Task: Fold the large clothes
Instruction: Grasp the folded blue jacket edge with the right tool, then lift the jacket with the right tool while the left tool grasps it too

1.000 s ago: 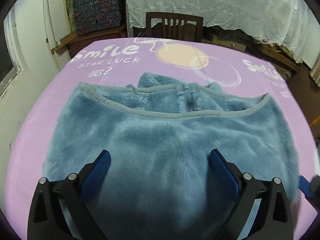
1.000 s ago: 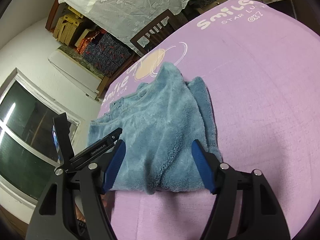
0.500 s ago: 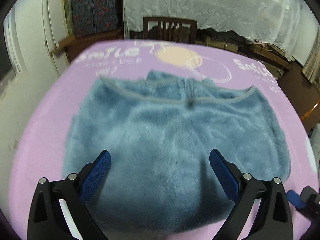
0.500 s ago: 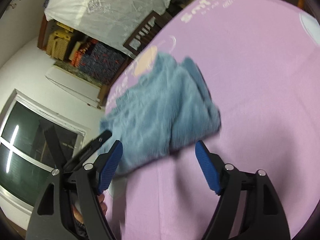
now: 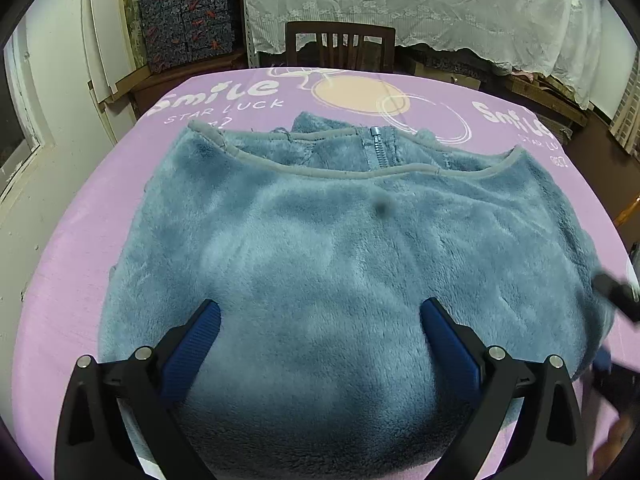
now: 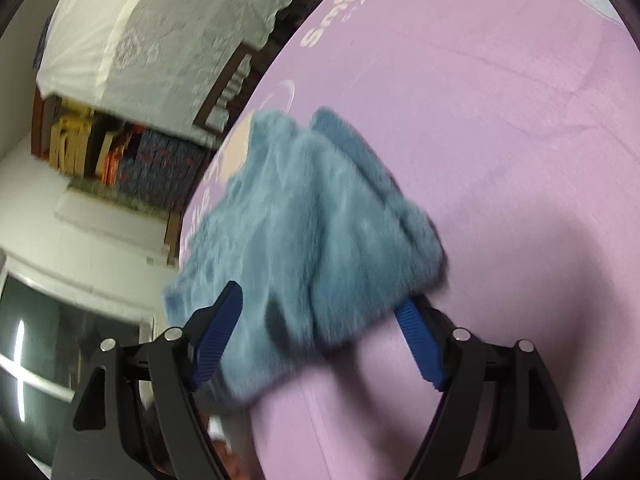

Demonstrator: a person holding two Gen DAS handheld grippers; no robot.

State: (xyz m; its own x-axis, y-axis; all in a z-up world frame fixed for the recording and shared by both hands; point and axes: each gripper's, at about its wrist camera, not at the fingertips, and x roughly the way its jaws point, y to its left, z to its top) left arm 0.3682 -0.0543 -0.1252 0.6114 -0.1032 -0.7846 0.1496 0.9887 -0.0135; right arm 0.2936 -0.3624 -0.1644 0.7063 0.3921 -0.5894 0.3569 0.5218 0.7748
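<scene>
A blue fleece garment lies folded on the purple cloth, its grey-trimmed hem across the far side and a zipper showing behind it. My left gripper is open and hovers over the garment's near middle. In the right wrist view the garment is blurred, its near right corner lying between the fingers of my open right gripper. A blurred part of the right gripper shows at the garment's right edge in the left wrist view.
The purple tablecloth with "Smile" print covers the table. A dark wooden chair stands at the far edge. Patterned boxes and a lace-covered pile stand behind. A white wall and window are at the left.
My left gripper pulled back and then came closer over the garment. My right gripper swung in to the garment's near right corner, which now lies between its fingers.
</scene>
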